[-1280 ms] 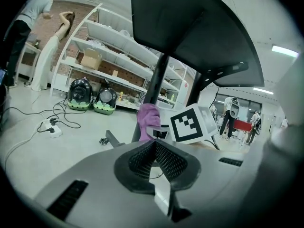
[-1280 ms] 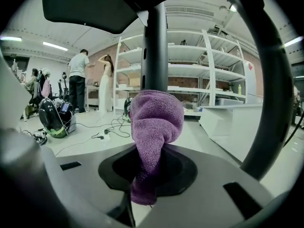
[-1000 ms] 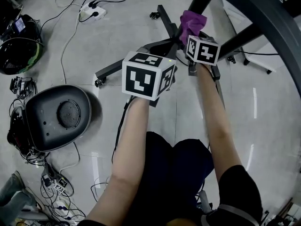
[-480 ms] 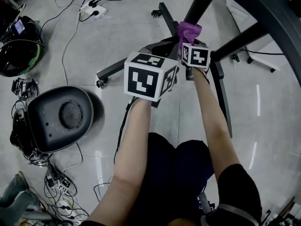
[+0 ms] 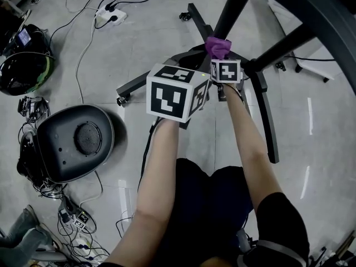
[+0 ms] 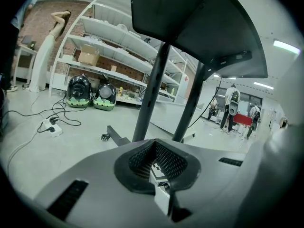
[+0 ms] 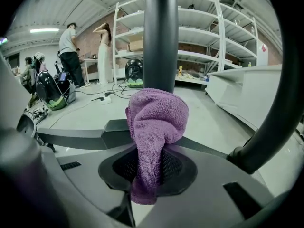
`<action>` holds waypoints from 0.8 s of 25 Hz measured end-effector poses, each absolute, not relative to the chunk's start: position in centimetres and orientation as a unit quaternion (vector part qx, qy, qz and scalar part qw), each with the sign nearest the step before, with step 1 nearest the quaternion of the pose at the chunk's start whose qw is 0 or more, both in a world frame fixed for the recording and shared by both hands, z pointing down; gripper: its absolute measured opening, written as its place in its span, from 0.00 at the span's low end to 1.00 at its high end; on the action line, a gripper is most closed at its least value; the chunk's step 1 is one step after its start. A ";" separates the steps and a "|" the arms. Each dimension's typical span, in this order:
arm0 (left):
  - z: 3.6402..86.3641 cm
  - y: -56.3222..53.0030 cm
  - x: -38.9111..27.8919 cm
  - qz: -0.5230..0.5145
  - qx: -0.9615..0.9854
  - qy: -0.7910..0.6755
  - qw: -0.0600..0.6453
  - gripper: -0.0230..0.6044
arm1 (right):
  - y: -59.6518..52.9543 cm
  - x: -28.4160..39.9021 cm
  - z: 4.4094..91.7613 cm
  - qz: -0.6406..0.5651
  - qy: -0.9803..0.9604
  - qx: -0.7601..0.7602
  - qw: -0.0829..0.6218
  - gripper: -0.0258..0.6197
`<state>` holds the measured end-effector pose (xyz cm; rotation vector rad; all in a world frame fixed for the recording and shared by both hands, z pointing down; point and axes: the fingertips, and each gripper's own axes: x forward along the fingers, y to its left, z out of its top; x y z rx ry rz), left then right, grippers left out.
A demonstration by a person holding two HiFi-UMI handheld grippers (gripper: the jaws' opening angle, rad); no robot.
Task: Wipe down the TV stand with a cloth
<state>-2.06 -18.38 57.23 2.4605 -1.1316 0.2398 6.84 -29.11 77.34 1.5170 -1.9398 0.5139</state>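
Black case (image 5: 71, 142), power strip (image 5: 109, 15), tangled cables (image 5: 68, 214) on floor

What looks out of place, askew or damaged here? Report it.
Nothing on the TV stand looks damaged or askew. The right claw grips the purple cloth by its upright pole. The only untidiness is loose cables and a power strip sprawled over the floor beside it.

Two arms, two hand-held grippers
Forearms (image 5: 158, 171) bare, stretched forward side by side; left gripper (image 6: 159, 167) fingers together, nothing between; right gripper (image 7: 149, 170) further forward, fingers clamped on purple cloth (image 7: 154, 122).
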 end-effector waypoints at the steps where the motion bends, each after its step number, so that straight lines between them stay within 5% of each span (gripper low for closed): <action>1: 57.3 -18.3 -2.0 0.089 0.885 -0.407 0.209 0.04 | -28.9 6.9 77.7 0.198 -0.733 0.572 0.311 0.19; 20: 57.9 -18.1 -1.1 0.115 0.887 -0.403 0.196 0.04 | -30.8 10.8 78.5 0.201 -0.702 0.600 0.327 0.19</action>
